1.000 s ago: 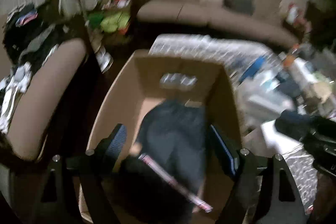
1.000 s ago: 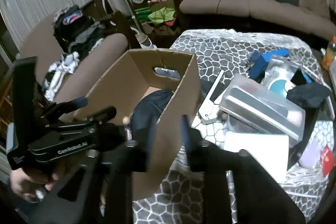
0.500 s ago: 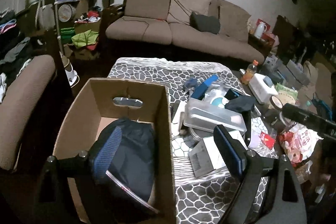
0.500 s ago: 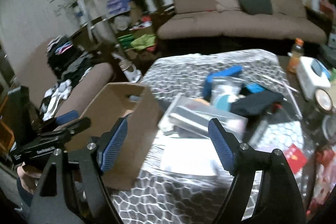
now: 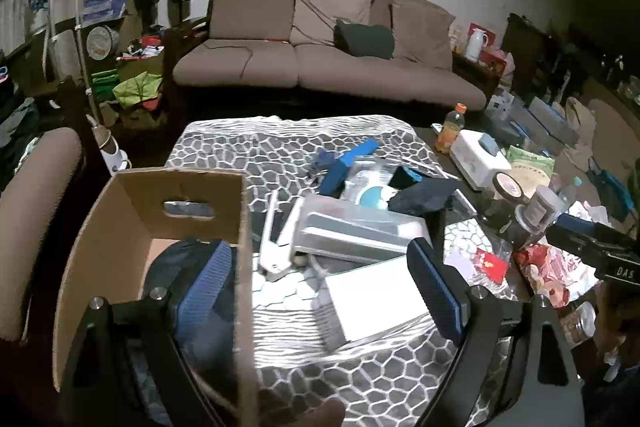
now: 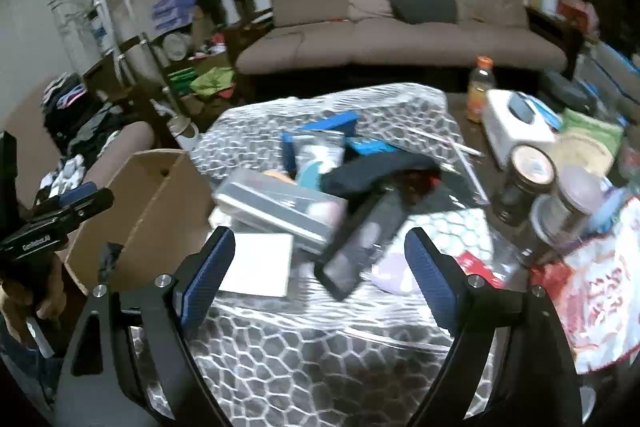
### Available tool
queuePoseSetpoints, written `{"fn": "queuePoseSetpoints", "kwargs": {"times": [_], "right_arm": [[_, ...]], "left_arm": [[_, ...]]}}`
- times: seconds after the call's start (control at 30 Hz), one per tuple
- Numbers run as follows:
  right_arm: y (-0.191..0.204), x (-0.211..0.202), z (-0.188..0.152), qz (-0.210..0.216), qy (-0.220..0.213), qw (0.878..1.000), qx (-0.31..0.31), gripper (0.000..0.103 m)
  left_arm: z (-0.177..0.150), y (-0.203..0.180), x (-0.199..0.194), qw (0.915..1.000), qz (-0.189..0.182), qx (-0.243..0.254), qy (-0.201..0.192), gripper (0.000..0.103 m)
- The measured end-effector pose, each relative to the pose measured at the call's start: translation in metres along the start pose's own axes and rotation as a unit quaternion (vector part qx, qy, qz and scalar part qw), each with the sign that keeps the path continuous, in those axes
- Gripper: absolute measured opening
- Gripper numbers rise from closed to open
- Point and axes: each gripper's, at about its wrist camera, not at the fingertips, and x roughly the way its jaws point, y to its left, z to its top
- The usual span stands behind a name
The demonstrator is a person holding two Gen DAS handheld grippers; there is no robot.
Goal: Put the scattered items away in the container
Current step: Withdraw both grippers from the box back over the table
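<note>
A second ago both grippers hung over the cardboard box [image 5: 120,227]; now we see the left gripper [image 5: 320,287] astride its right wall, jaws wide and empty. The right gripper [image 6: 316,279], jaws just opened, holds nothing above the desk [image 6: 320,367]. Dark clothing [image 5: 180,259] lies in the box. Only the right view shows the dark flat case [image 6: 360,247].

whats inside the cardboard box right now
A dark blue bundle of fabric lies on the floor of the cardboard box. The left gripper's finger and the near wall cover the rest, so anything beneath cannot be seen.
</note>
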Motion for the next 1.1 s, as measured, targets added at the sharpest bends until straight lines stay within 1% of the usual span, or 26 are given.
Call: {"fn": "queuePoseSetpoints", "kwargs": {"times": [0.1,0.2,0.3,0.37,0.5,0.57,0.63,0.73,0.87,0.93,1.0,1.07,1.1], "right_arm": [[-0.024,-0.003,-0.006,-0.021,0.001,1.0,0.009,0.09],[-0.045,-0.004,-0.013,-0.035,0.007,0.999,0.011,0.091],[-0.065,-0.002,-0.022,-0.043,0.015,0.999,0.008,0.091],[-0.079,0.0,-0.031,-0.047,0.025,0.999,0.008,0.091],[-0.104,0.002,-0.05,-0.045,0.03,0.998,0.015,0.091],[-0.113,0.003,-0.059,-0.044,0.032,0.998,0.014,0.091],[-0.117,0.007,-0.067,-0.051,0.036,0.998,0.002,0.091],[-0.117,0.017,-0.077,-0.055,0.05,0.997,-0.017,0.09],[-0.114,0.031,-0.086,-0.061,0.07,0.995,-0.04,0.09],[-0.113,0.036,-0.089,-0.048,0.074,0.995,-0.045,0.09],[-0.113,0.044,-0.093,-0.028,0.082,0.995,-0.048,0.091],[-0.118,0.058,-0.1,-0.021,0.096,0.994,-0.048,0.091],[-0.121,0.066,-0.103,-0.021,0.102,0.993,-0.047,0.091]], "left_arm": [[-0.001,-0.017,0.01,0.9999,-0.005,0.013,0.007,0.09],[-0.006,-0.037,0.017,0.999,-0.006,0.043,0.006,0.09],[-0.013,-0.056,0.025,0.9971,-0.017,0.074,0.006,0.09],[-0.025,-0.058,0.022,0.9971,-0.021,0.072,-0.014,0.09],[-0.049,-0.063,0.018,0.9958,-0.029,0.068,-0.053,0.09],[-0.053,-0.068,0.023,0.9957,-0.04,0.062,-0.056,0.09],[-0.058,-0.073,0.027,0.9955,-0.049,0.053,-0.062,0.09],[-0.064,-0.08,0.031,0.9951,-0.048,0.041,-0.076,0.09],[-0.065,-0.083,0.035,0.9949,-0.06,0.05,-0.064,0.09],[-0.067,-0.079,0.036,0.9949,-0.063,0.052,-0.058,0.09],[-0.071,-0.077,0.041,0.9959,-0.061,0.053,-0.042,0.09],[-0.076,-0.075,0.047,0.9967,-0.055,0.057,-0.02,0.09],[-0.079,-0.076,0.05,0.997,-0.043,0.065,-0.01,0.09]]}}
